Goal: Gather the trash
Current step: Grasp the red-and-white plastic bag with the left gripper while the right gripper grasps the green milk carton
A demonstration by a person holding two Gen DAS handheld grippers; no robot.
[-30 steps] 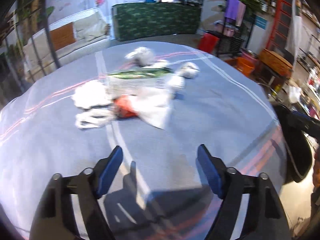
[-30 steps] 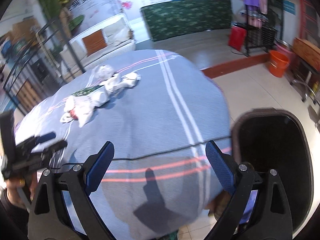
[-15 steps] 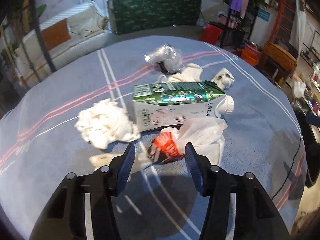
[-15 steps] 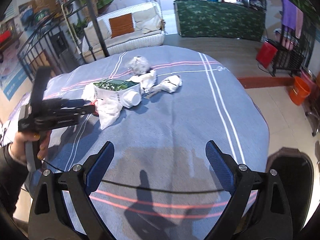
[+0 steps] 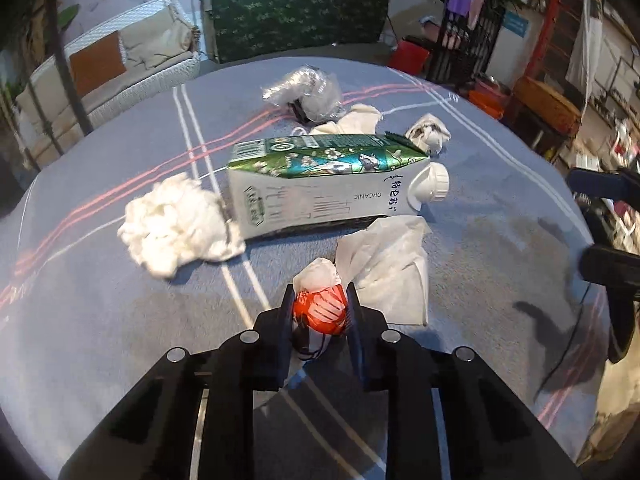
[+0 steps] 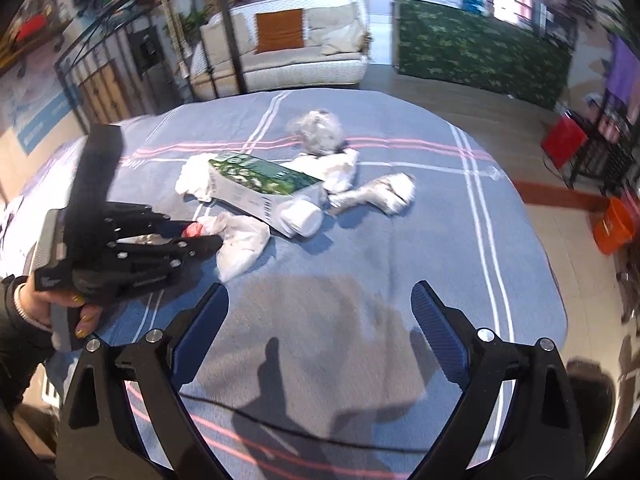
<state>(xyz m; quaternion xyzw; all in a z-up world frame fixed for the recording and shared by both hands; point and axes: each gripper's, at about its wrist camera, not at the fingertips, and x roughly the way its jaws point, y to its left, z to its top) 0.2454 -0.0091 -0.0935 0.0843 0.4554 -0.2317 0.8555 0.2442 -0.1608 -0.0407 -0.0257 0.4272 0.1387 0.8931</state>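
Now that your left tool [image 5: 319, 307] has just closed on the red-and-white wrapper [image 5: 320, 309], lift it clear. Your right tool [image 6: 320, 320] gapes empty; carry the wrapper to the bin.

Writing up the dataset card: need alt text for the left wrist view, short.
The left gripper, its jaws having just been closing, pinches a crumpled red-and-white wrapper on a blue striped tablecloth. Beyond lie a white napkin, a green-and-white carton on its side, a tissue wad and clear crumpled plastic.

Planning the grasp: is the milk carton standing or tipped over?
Tipped over: the milk carton lies on its side on the tablecloth, capped end pointing sideways.
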